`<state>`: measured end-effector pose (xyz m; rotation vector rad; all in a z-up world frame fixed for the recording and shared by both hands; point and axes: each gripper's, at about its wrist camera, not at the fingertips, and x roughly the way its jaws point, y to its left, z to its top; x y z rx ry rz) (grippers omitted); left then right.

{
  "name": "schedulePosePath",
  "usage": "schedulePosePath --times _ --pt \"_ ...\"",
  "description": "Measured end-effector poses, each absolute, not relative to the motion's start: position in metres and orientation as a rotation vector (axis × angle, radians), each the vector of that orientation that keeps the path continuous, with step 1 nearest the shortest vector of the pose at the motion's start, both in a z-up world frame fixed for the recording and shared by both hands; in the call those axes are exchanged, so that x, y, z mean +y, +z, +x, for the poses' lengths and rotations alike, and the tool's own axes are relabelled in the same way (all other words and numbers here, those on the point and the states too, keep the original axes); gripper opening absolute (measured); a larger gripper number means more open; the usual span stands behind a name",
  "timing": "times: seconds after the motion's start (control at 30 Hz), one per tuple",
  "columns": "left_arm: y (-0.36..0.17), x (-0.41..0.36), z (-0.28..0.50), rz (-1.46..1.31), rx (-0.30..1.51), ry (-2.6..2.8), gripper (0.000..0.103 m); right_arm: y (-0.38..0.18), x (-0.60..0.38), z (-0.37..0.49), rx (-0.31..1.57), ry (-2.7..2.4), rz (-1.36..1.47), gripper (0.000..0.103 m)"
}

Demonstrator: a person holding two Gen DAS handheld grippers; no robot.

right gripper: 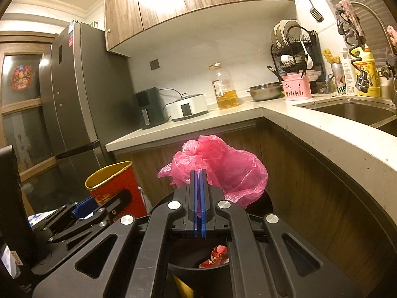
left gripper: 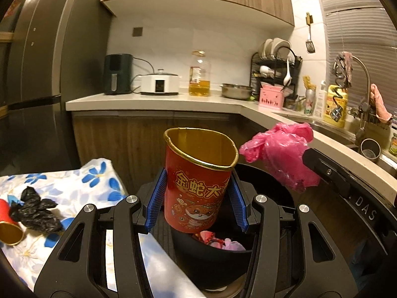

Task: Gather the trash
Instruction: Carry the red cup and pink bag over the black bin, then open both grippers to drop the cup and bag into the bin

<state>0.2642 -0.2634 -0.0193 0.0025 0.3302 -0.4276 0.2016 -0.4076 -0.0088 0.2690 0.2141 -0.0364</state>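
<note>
We see the grey refrigerator [right gripper: 74, 94] standing tall at the left, with the pale L-shaped countertop [left gripper: 153, 100] running from it round to the steel sink [right gripper: 357, 111]. Below us sits the black trash bin [left gripper: 211, 258], already holding crumpled red and pink wrappers, and beside it to the left a table draped in a blue-flowered cloth [left gripper: 74, 183]. On the counter by the sink we read part of a green can [right gripper: 341, 80] with a red star and the letters "ine"; the yellow detergent bottle [right gripper: 369, 74] next to it carries a label too small to read. On the body of the right gripper, seen from the left wrist view, we read "DAS". Our left gripper [left gripper: 197, 198] clamps a red paper cup [left gripper: 198, 181] with a gold rim between its blue pads, squeezing the rim out of round; its gold characters read "金蛇大", above a cartoon snake. The cup hangs upright directly over the bin's opening. Our right gripper [right gripper: 197, 198] has its jaws pressed almost together on a crumpled pink plastic bag [right gripper: 218, 166], which bulges beyond the fingertips, above the bin's far rim and just right of the cup. On the cloth a crumpled black plastic bag [left gripper: 34, 211] lies touching another red cup [left gripper: 7, 223] tipped on its side.
</note>
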Motion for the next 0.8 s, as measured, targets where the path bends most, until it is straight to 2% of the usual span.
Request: schedulePosePath --times 0.43,0.6,0.67,0.73,0.8 --pt "-0.036 -0.274 0.284 0.007 0.365 -0.498 0.053 -0.020 -0.419 0.221 0.242 -0.019 0.289 0.003" --pt "-0.042 -0.276 0.290 0.011 0.387 -0.500 0.056 -0.023 -0.423 0.226 0.256 -0.026 0.297 0.014" --pt "-0.044 -0.275 0.292 0.011 0.399 -0.497 0.059 -0.024 -0.425 0.227 0.261 -0.031 0.302 0.023" --pt "-0.045 -0.275 0.294 0.012 0.404 -0.495 0.066 -0.024 -0.426 0.226 0.261 -0.037 0.306 0.024" --pt "-0.045 -0.274 0.293 0.014 0.401 -0.493 0.067 -0.025 -0.428 0.225 0.265 -0.046 0.311 0.025"
